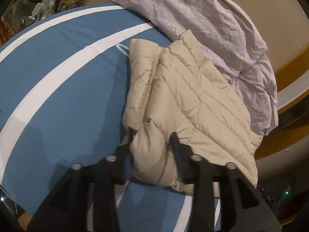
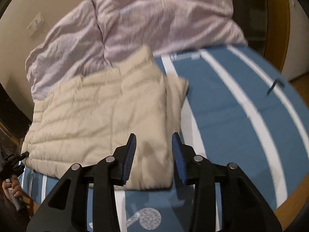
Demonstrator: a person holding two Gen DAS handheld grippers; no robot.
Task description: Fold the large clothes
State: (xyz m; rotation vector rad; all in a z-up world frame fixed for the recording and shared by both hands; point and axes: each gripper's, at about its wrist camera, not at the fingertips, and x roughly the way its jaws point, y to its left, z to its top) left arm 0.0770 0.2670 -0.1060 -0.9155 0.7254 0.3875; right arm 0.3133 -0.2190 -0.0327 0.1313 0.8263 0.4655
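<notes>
A beige quilted puffer jacket point(image 1: 185, 100) lies folded on a blue bed sheet with white stripes point(image 1: 58, 89). In the left wrist view my left gripper point(image 1: 152, 145) has its blue-padded fingers pressed into a bunched fold of the jacket's near edge. In the right wrist view the jacket point(image 2: 100, 112) lies flat, blurred by motion. My right gripper point(image 2: 154, 145) is open just above the jacket's near right corner, with nothing between its fingers. The other hand-held gripper point(image 2: 11, 162) shows at the jacket's left corner.
A crumpled lilac duvet point(image 1: 212, 25) is heaped along the bed behind the jacket, also in the right wrist view point(image 2: 119, 23). The beige wall point(image 2: 23, 9) stands behind it. Cluttered items point(image 1: 44, 5) sit beyond the far bed edge. Wood floor point(image 2: 293, 203) shows past the bed's right side.
</notes>
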